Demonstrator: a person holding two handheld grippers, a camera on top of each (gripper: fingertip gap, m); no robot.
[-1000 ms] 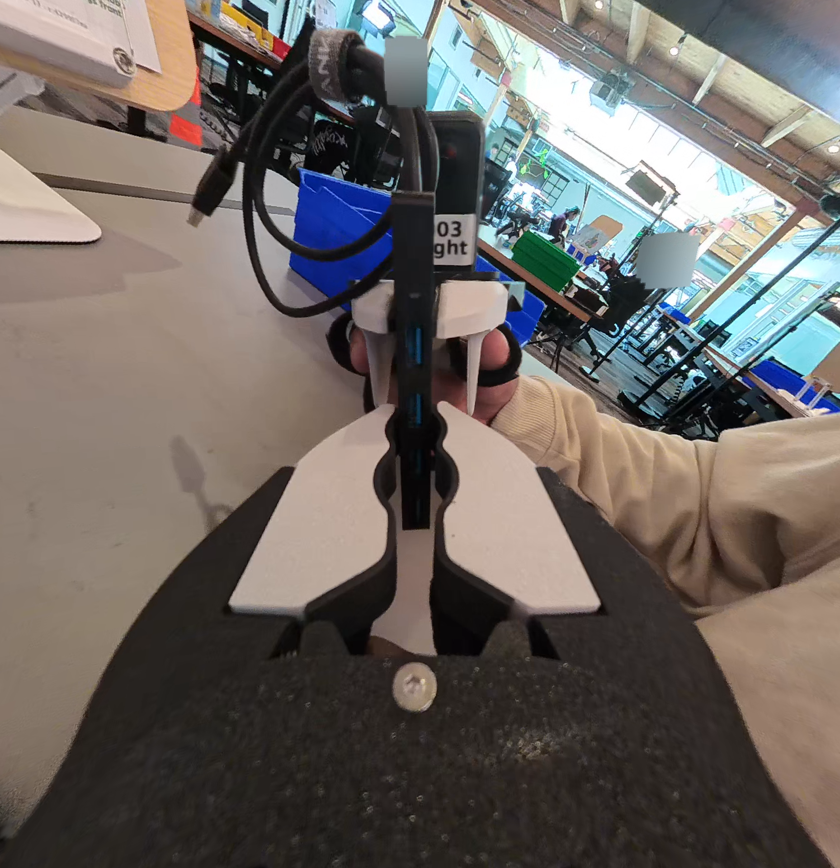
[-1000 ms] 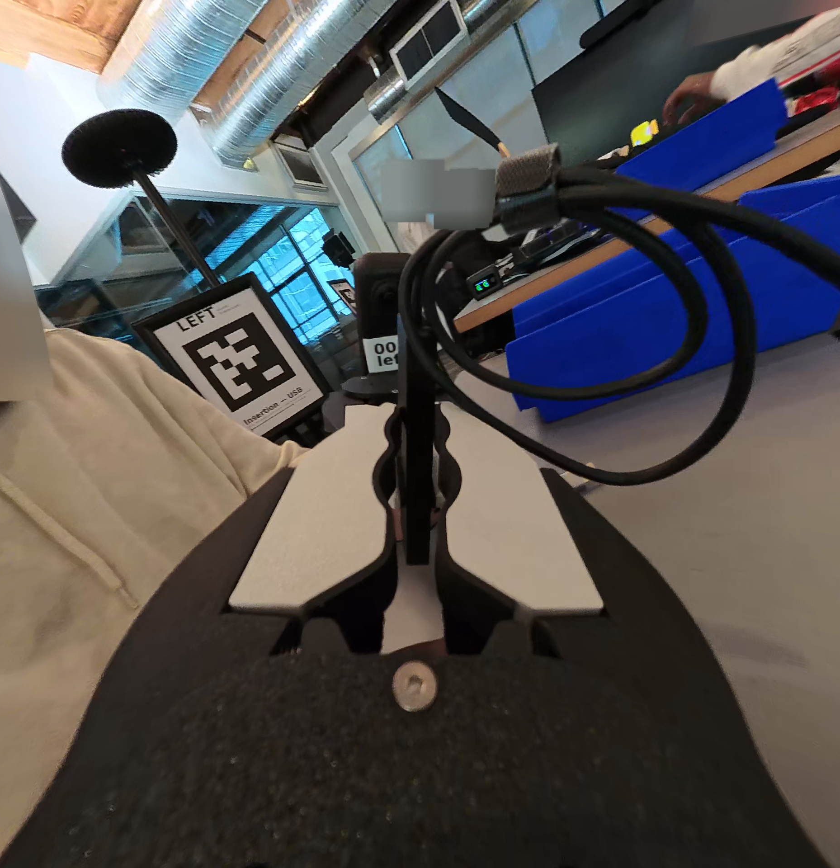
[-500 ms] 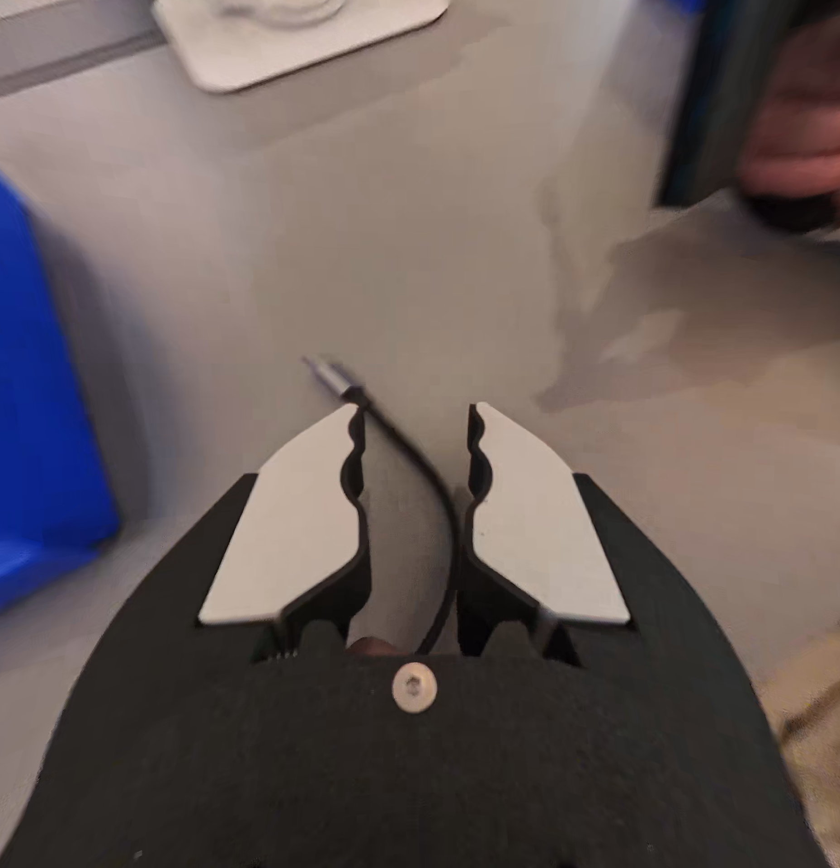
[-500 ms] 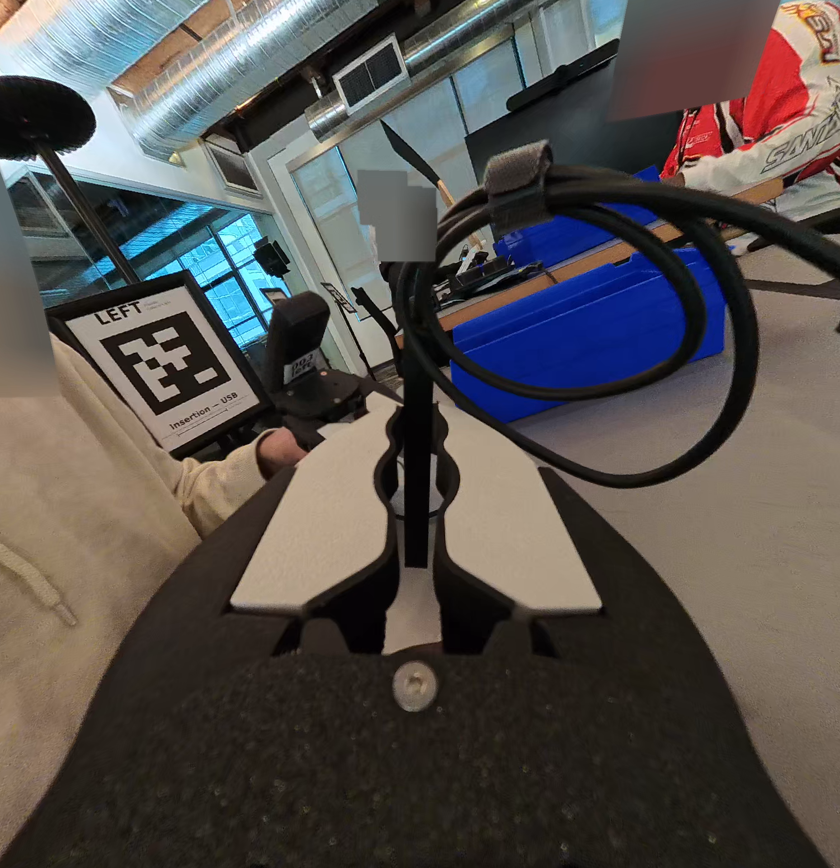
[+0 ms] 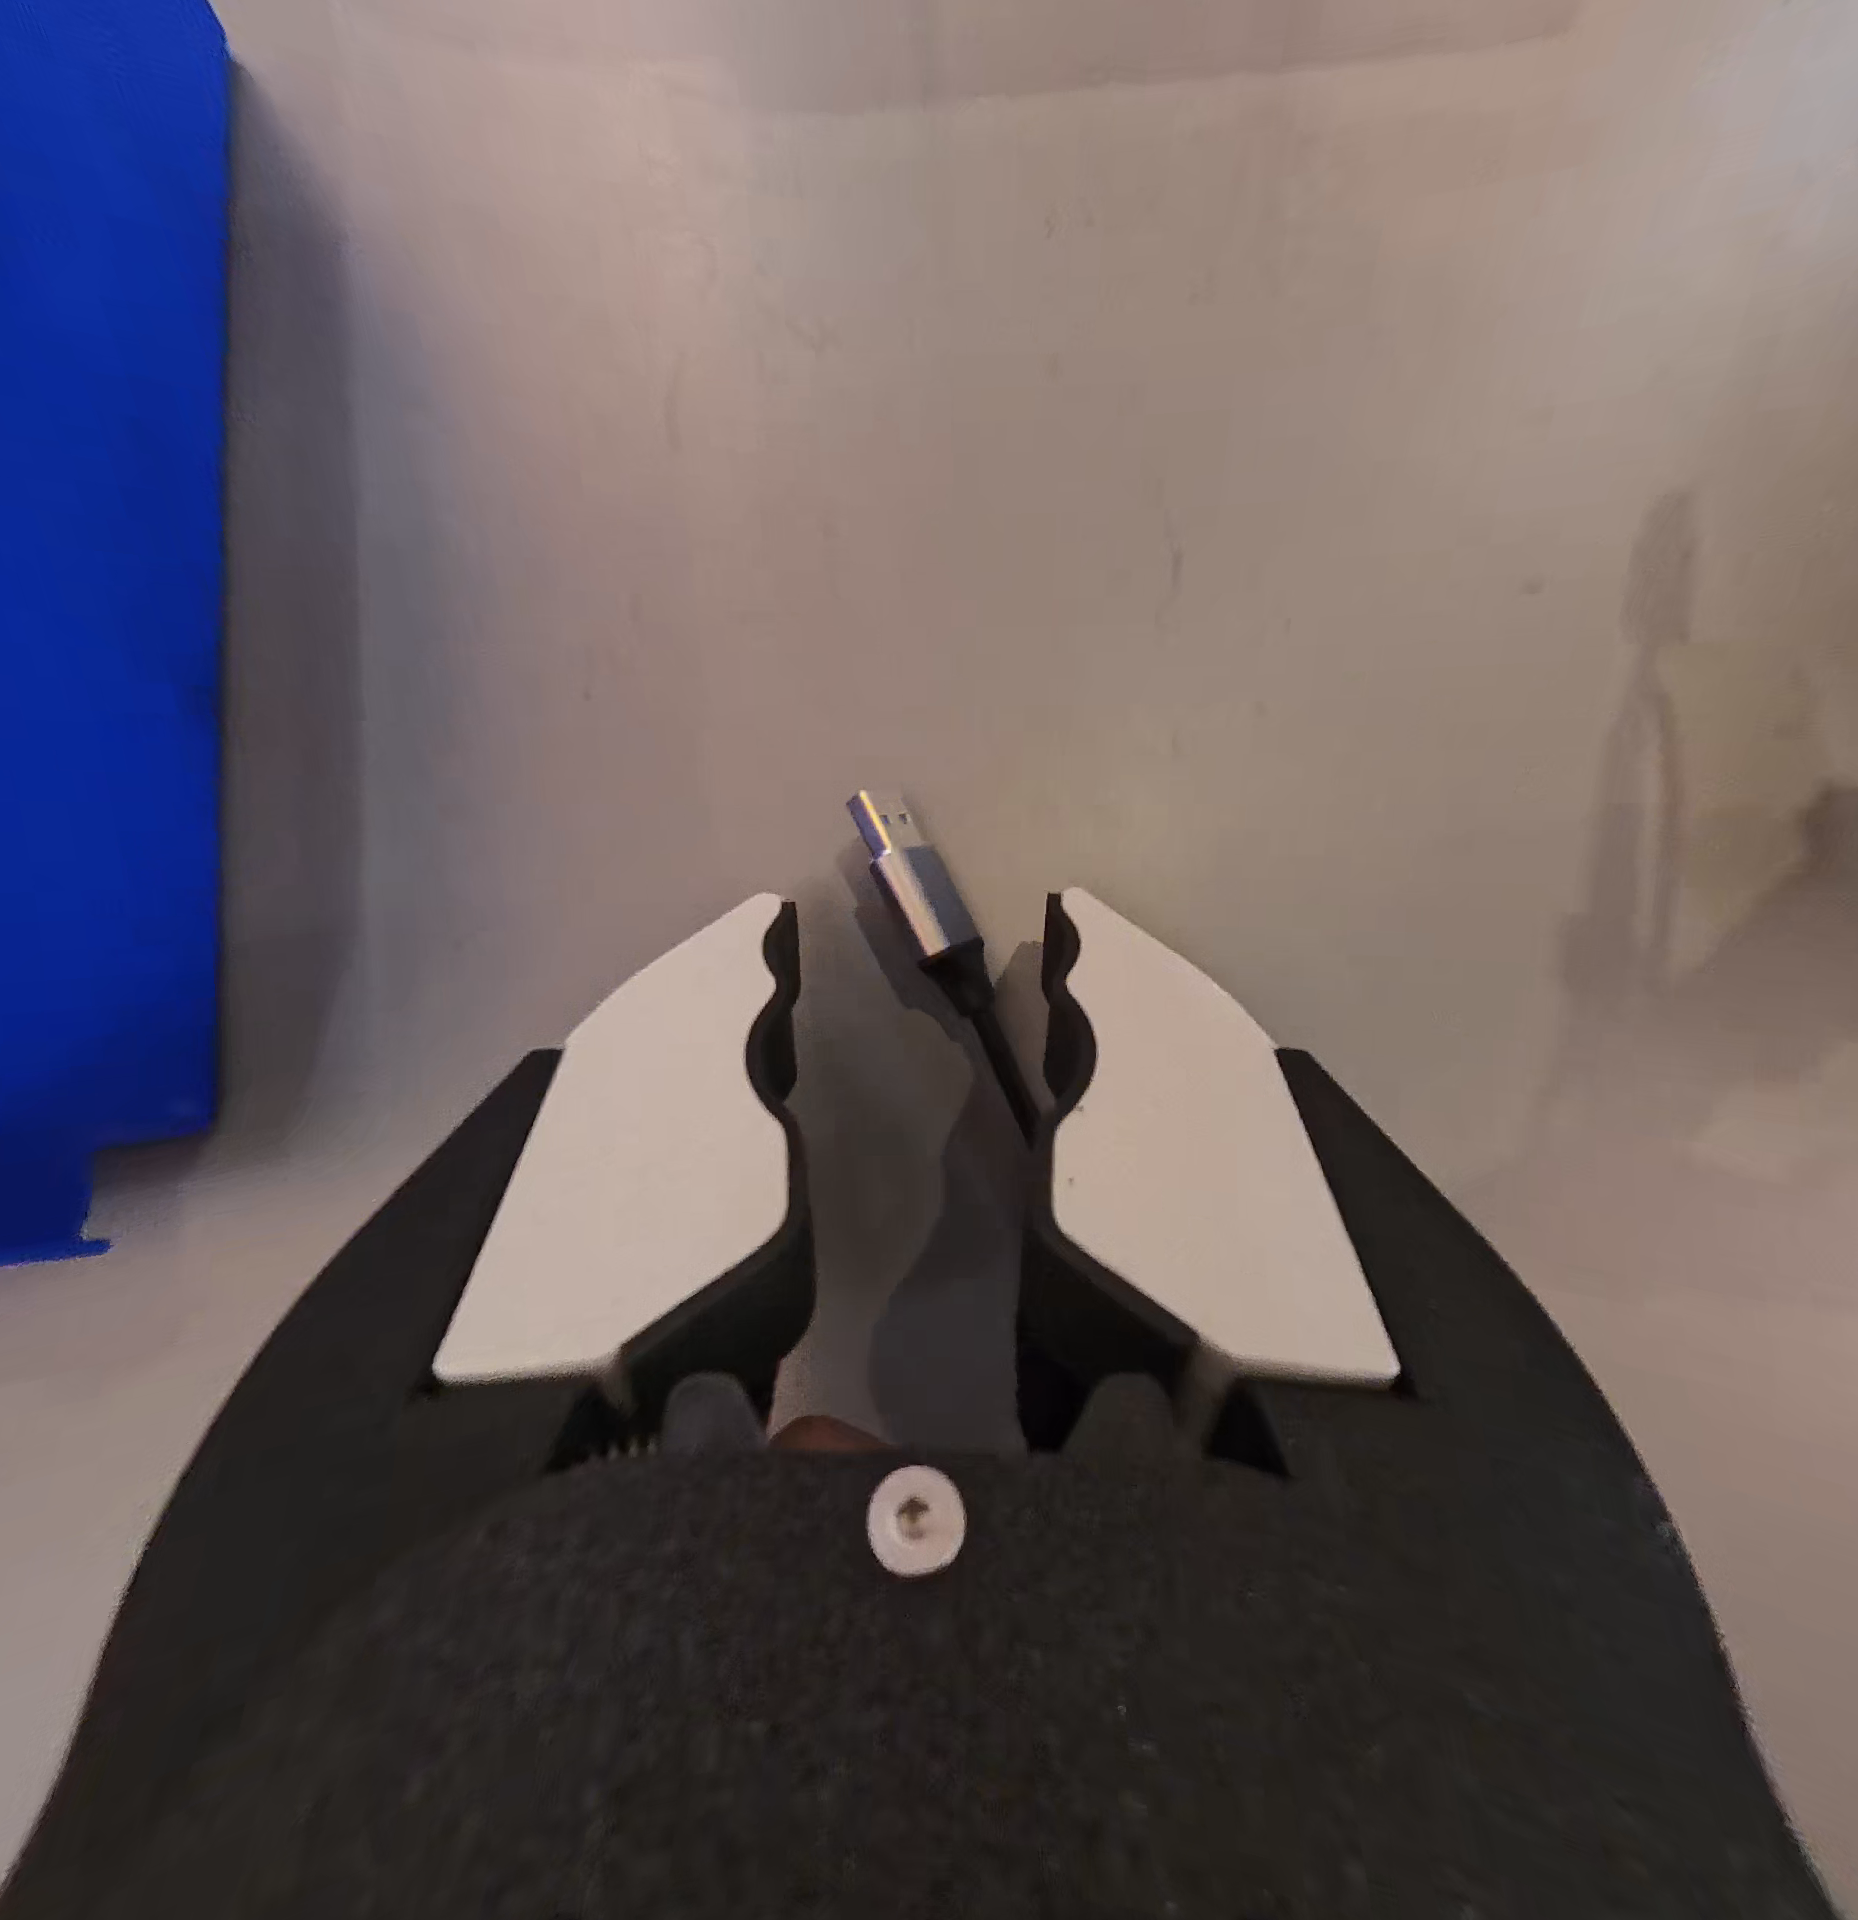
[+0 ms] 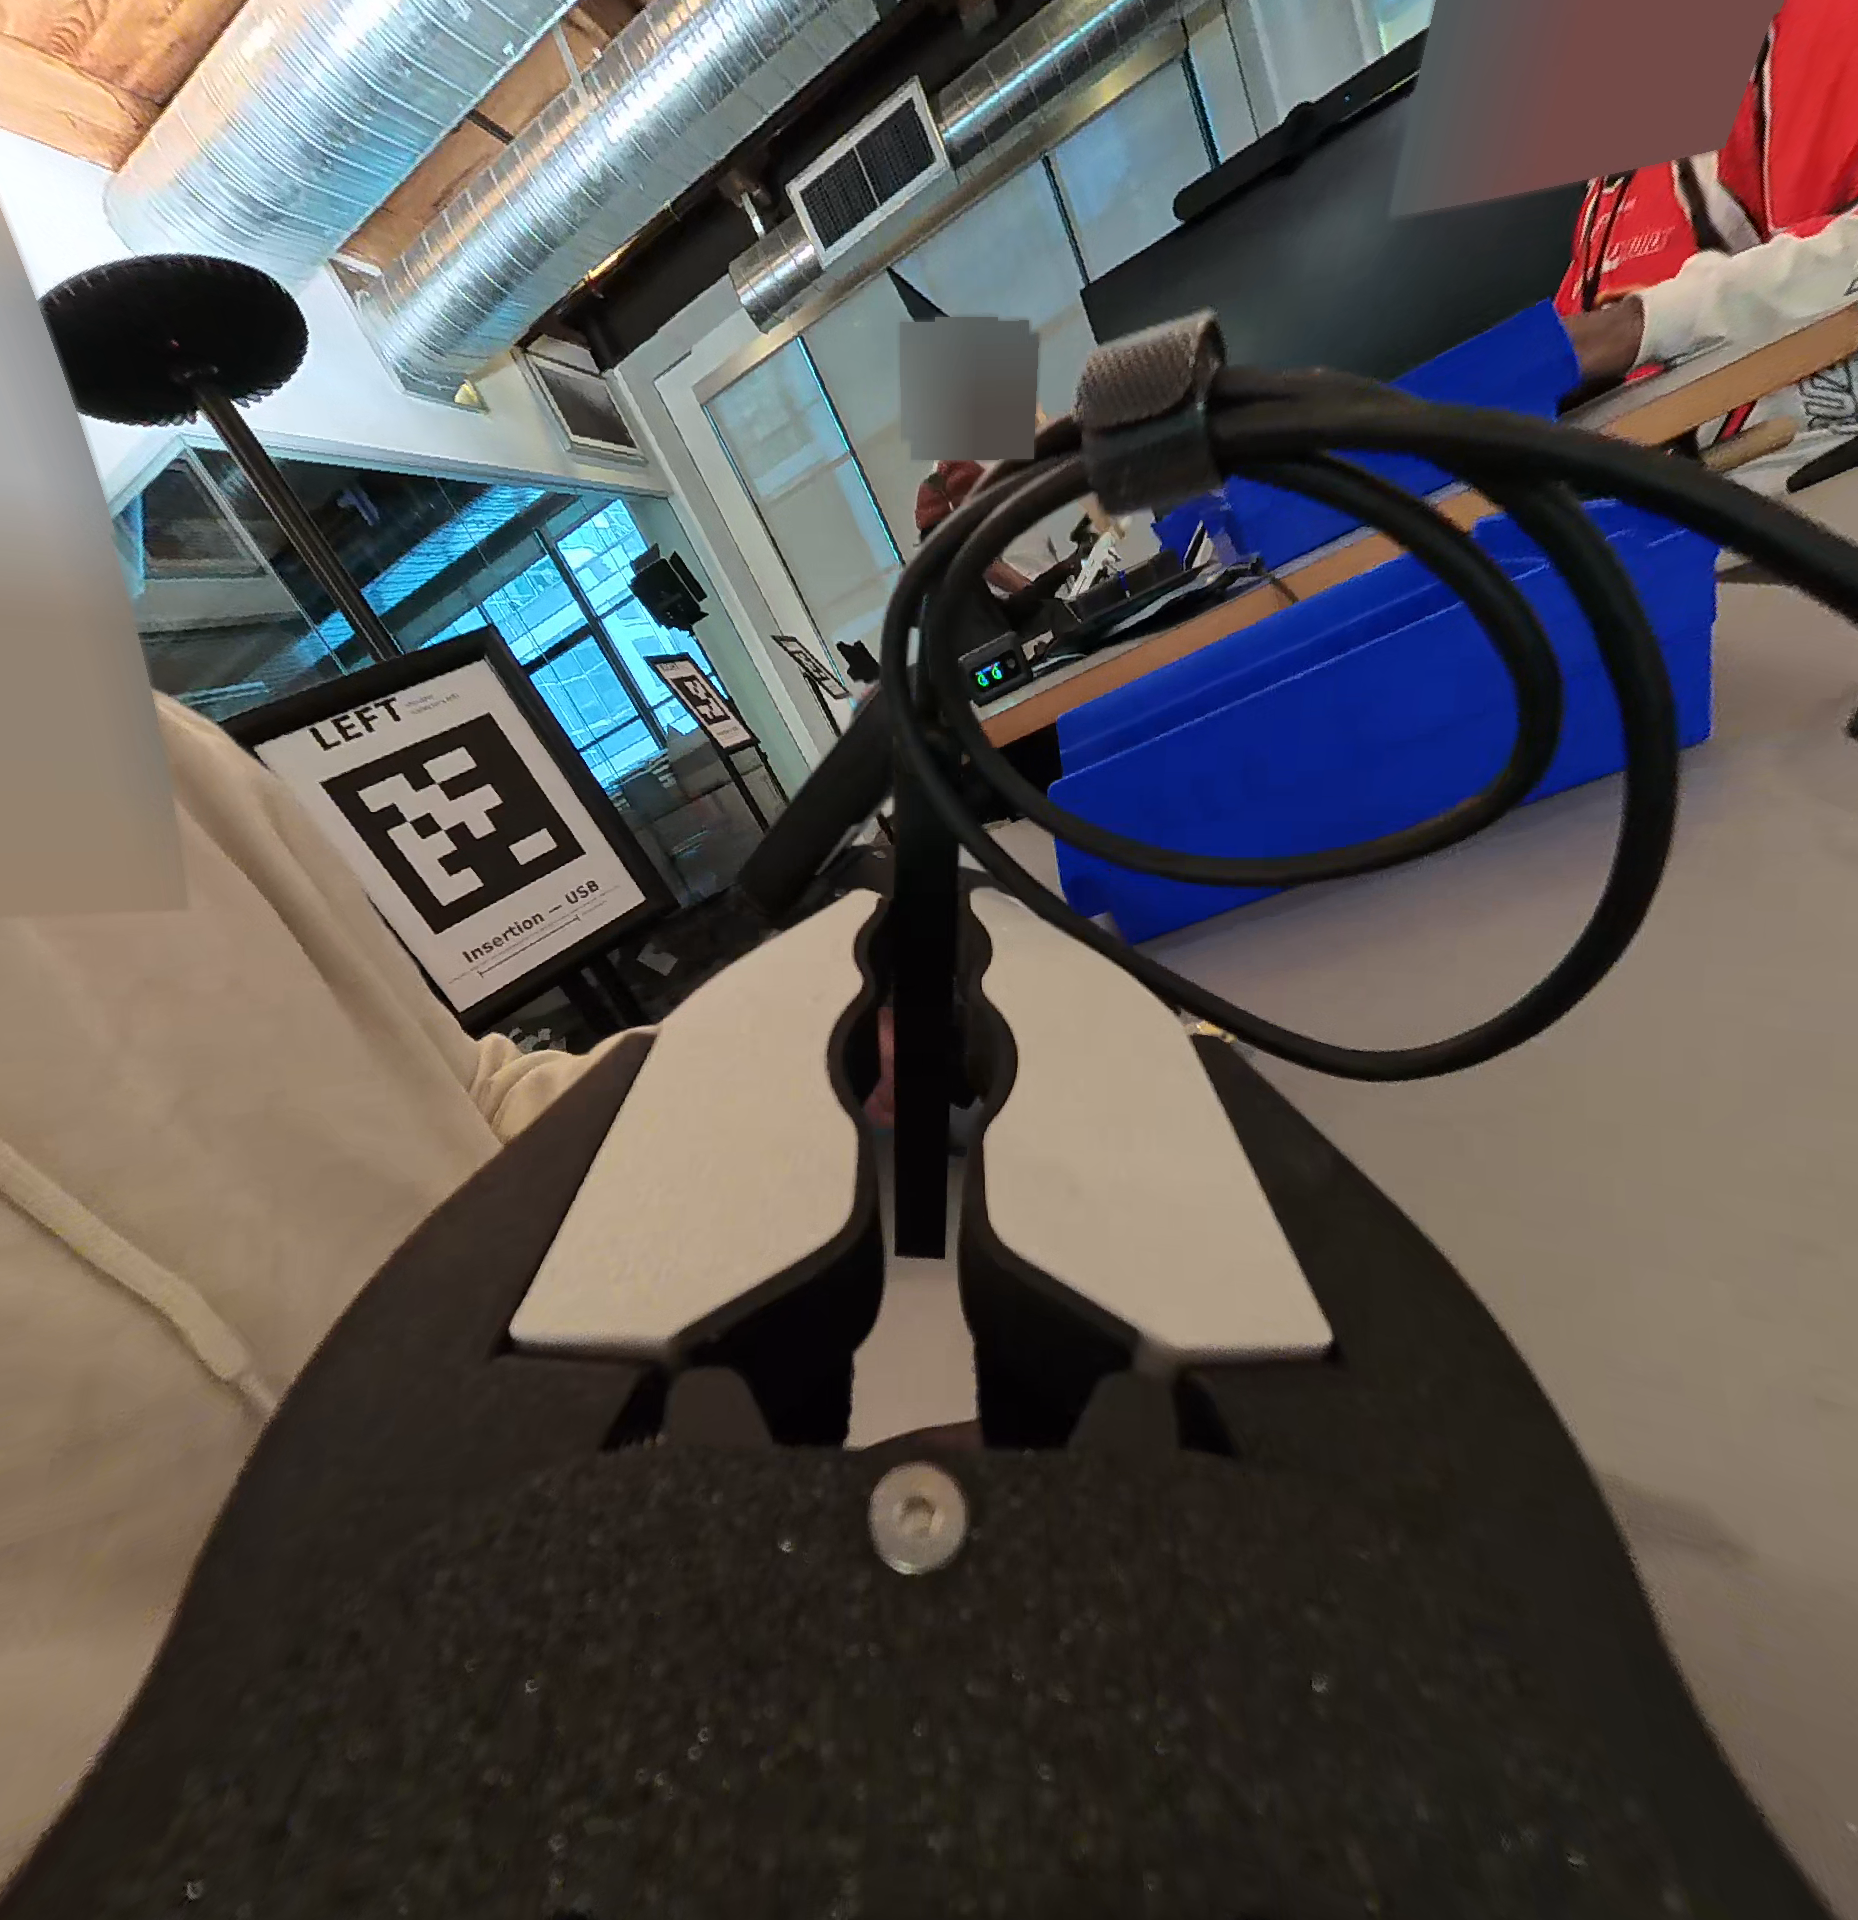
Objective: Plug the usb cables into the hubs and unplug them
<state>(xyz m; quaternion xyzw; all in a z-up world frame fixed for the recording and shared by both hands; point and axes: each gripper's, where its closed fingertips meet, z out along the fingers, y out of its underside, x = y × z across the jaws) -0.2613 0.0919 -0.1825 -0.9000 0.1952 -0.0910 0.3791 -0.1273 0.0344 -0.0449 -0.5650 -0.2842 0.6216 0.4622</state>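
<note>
On grey table, silver-tipped usb cable.

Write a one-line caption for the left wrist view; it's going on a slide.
Open left gripper over the table, its fingers either side of a loose USB plug.

USB cable runs under the left gripper's right finger, rest hidden. Blue bin left of it cut by frame edge. Hub's ports unseen; its black cord exits frame right.
</note>
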